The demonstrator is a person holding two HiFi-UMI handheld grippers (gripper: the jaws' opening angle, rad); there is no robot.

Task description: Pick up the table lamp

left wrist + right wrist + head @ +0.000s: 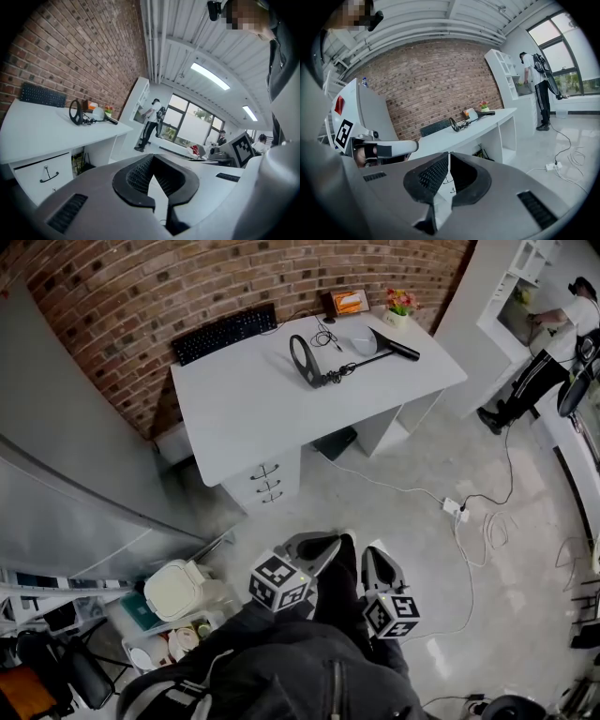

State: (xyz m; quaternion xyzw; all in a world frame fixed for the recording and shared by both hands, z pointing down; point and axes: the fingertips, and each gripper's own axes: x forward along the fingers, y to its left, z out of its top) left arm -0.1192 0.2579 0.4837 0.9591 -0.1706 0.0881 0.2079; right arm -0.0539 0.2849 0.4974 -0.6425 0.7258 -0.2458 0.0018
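hanging low over the pale floor point(412, 474), well short of the desk point(244, 404), both tongs are pinched shut and carry nothing. in the head view the left gripper point(330, 540) and the right gripper point(372, 555) sit side by side near the person's dark trousers, each with its square-marked cube behind it. the left gripper view shows the left gripper's point(151, 161) ribbed black pads meeting at their tips with only open air past them. the right gripper view shows the same for the right gripper point(447, 158).

the table lamp point(307, 364) rests on the white desk, toward its far right part, well apart from both tongs. its black ring stands on edge, and a thin arm runs right from it to a dark tube-shaped head near the desk's right edge. it shows small in the left gripper view point(76, 113) and in the right gripper view point(454, 124).

a black keyboard point(225, 334) lies along the desk's back edge against the brick wall point(141, 287). a small flower pot point(400, 306) stands at the far right corner. drawers point(266, 482) hang under the desk's near side. a white power strip point(453, 508) lies on the floor to the right. a person point(553, 343) stands at a white shelf in the far right corner.
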